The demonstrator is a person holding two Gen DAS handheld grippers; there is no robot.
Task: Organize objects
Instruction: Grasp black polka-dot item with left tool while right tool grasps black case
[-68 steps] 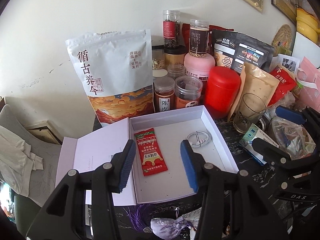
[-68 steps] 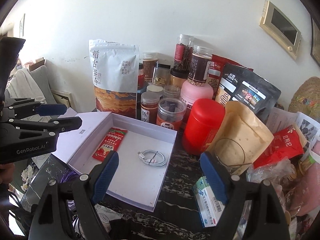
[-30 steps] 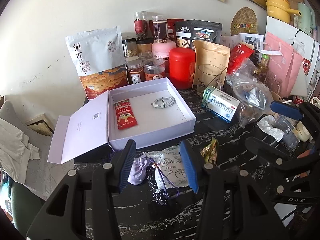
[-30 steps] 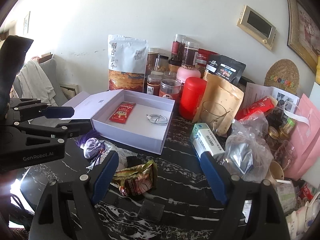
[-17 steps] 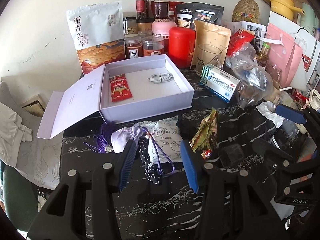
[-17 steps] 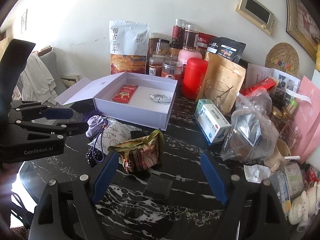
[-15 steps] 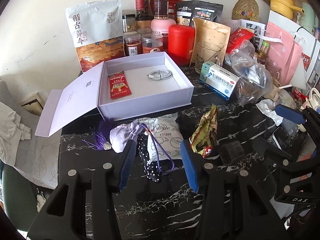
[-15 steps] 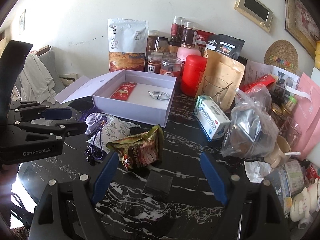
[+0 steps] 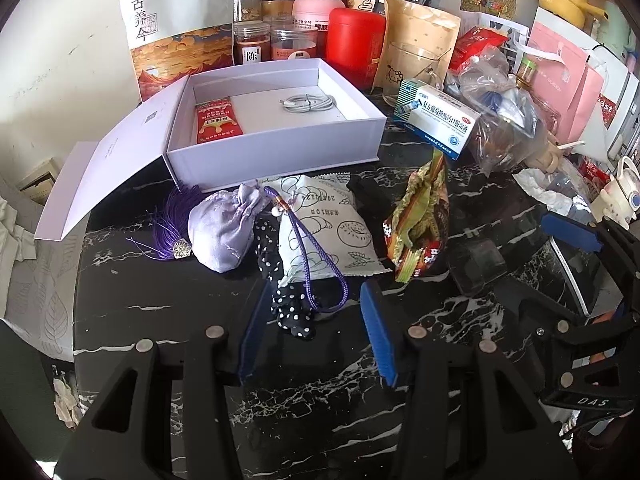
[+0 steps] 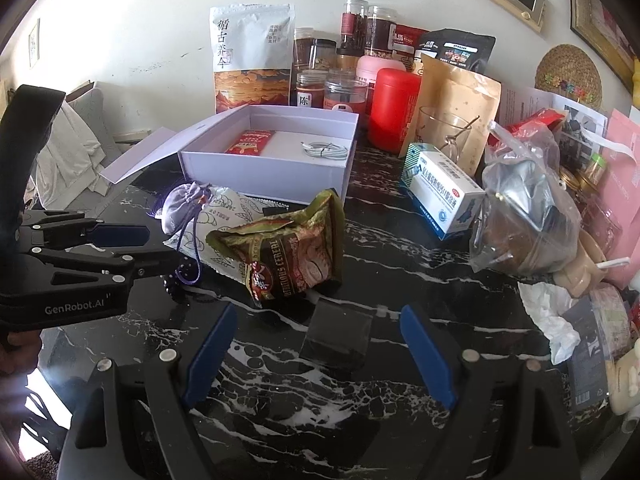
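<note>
An open lavender box (image 9: 280, 148) (image 10: 264, 170) on the black marble table holds a red sachet (image 9: 218, 120) and a coiled white cable (image 9: 308, 102). In front of it lie a purple pouch (image 9: 224, 228), a polka-dot cloth (image 9: 286, 300), a white printed packet (image 9: 332, 232), a green cereal bag (image 10: 288, 248) and a small dark cube (image 10: 338, 334). My left gripper (image 9: 312, 328) is open just before the polka-dot cloth. My right gripper (image 10: 320, 352) is open around the dark cube.
Jars, a red canister (image 9: 354, 44), a large white pouch (image 9: 176, 20) and bags line the wall behind the box. A medicine box (image 9: 438, 118), a plastic bag (image 10: 524, 208) and pink bags crowd the right side. The box lid (image 9: 104, 176) hangs over the left edge.
Both grippers pulled back from above the box toward the table's near edge and lowered. The loose items in front of the box came into view. Both stayed open.
</note>
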